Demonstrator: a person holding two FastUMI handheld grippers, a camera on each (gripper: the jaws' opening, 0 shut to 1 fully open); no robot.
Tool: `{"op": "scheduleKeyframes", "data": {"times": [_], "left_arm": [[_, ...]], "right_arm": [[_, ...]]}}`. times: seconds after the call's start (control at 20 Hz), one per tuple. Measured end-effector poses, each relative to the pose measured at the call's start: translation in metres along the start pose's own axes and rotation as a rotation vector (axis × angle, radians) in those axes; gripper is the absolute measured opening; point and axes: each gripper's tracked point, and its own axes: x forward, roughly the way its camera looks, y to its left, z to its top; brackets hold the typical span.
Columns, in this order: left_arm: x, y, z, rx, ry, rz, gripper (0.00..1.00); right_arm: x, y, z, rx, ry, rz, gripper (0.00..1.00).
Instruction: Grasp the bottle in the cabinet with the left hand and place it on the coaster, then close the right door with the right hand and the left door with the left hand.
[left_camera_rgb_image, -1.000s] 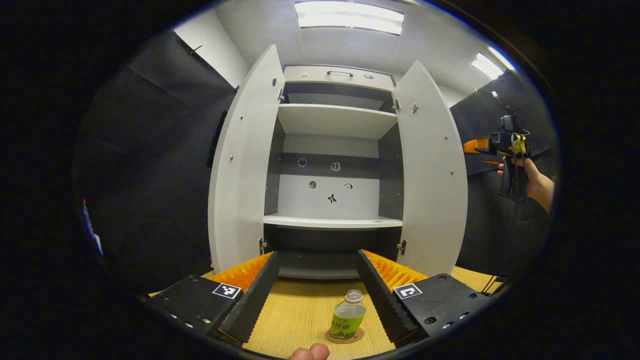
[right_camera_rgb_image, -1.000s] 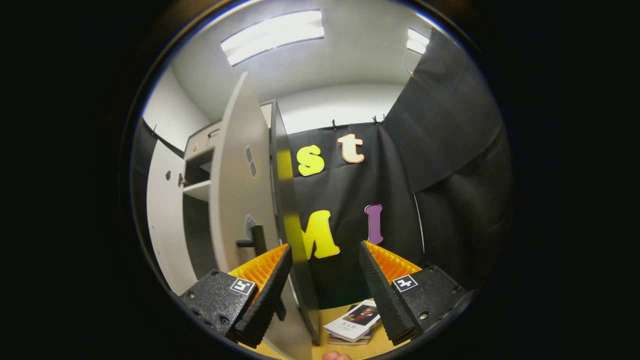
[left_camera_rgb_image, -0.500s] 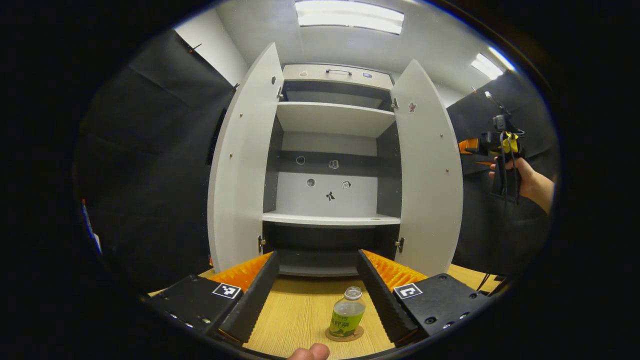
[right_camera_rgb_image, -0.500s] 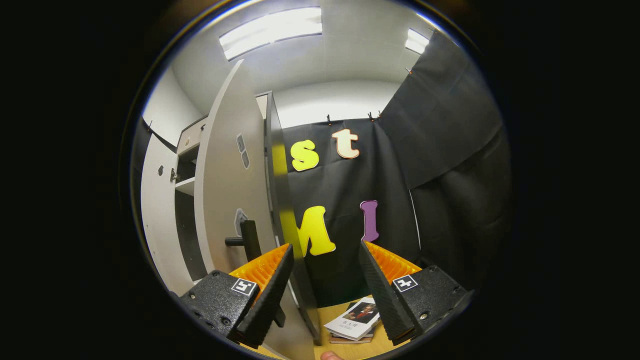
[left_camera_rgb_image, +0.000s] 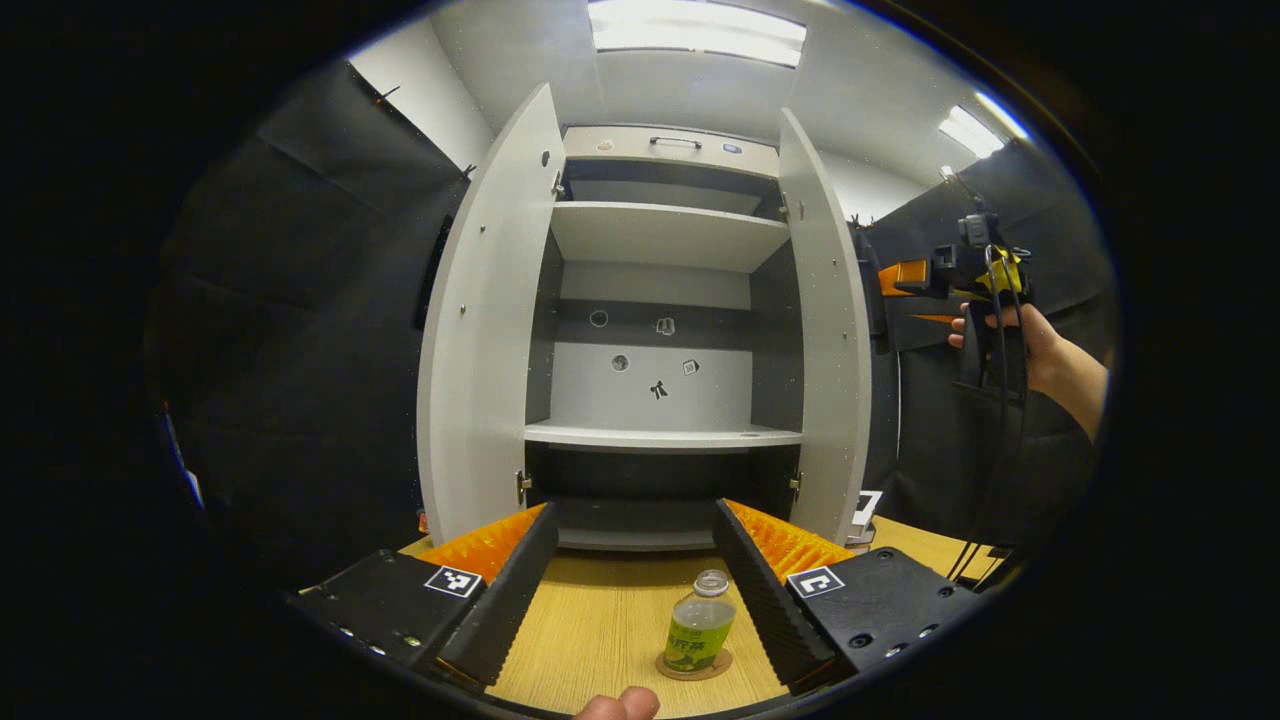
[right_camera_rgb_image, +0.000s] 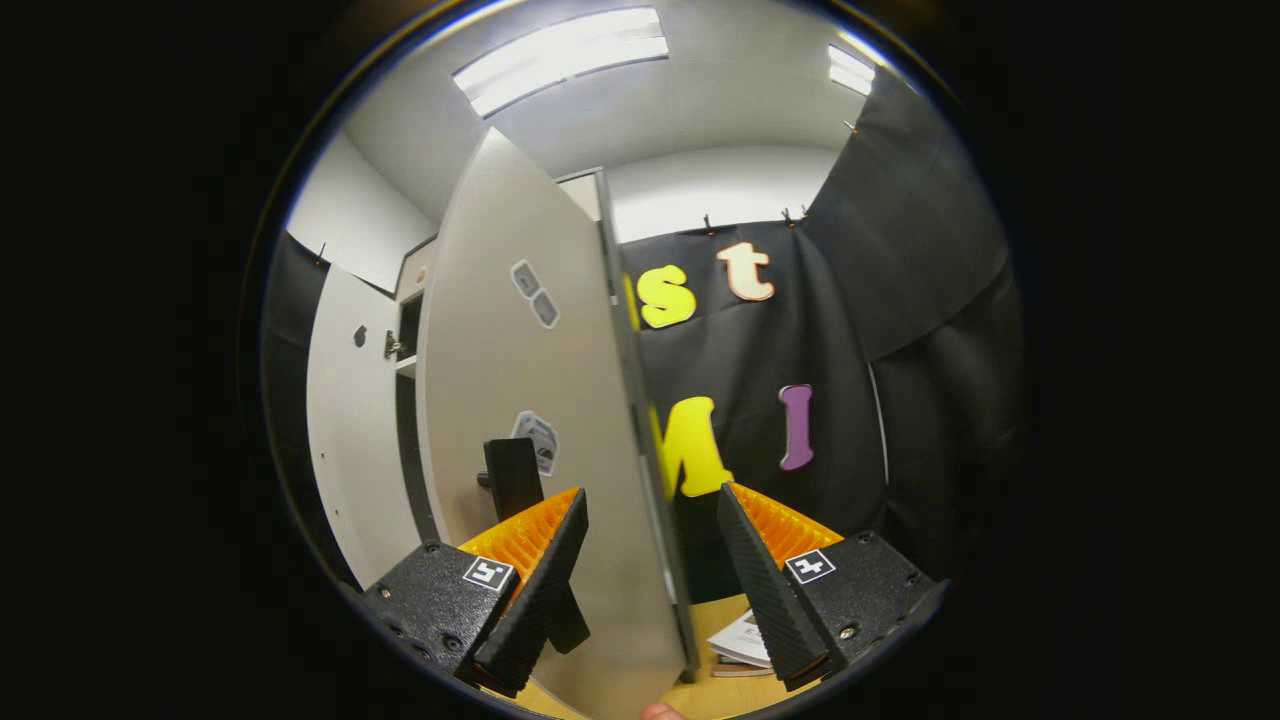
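The bottle (left_camera_rgb_image: 698, 633) stands upright on the coaster (left_camera_rgb_image: 693, 666) on the bench (left_camera_rgb_image: 600, 630), between the left gripper (left_camera_rgb_image: 632, 575) jaws, which are apart. The right gripper (right_camera_rgb_image: 650, 570) has its jaws apart astride the right door (right_camera_rgb_image: 545, 420) edge; the left door (left_camera_rgb_image: 485, 320) stands open.

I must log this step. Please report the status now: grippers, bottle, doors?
Both grippers open: left gripper, right gripper at right door edge. Bottle upright on coaster. Both doors open; left door untouched.
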Motion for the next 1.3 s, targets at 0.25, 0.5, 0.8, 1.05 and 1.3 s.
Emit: {"op": "scheduleKeyframes", "data": {"times": [0.25,0.5,0.8,1.05,1.3], "left_arm": [[-0.002,0.008,-0.003,0.003,0.007,0.023,0.95],[-0.003,0.010,-0.001,0.003,0.004,0.031,0.95],[-0.005,0.009,0.001,-0.005,0.007,0.026,0.95],[-0.005,0.006,0.001,-0.007,0.011,-0.001,0.95],[-0.002,-0.001,0.002,-0.021,0.021,-0.031,0.95]], "right_arm": [[0.015,0.032,-0.011,0.010,0.023,0.067,0.81],[0.024,0.045,-0.009,-0.010,0.012,0.074,0.82],[-0.009,0.039,0.001,-0.056,-0.019,0.066,0.82],[-0.050,0.034,0.002,-0.155,-0.035,0.037,0.82],[-0.094,0.036,-0.017,-0.163,-0.035,0.003,0.82]]}}
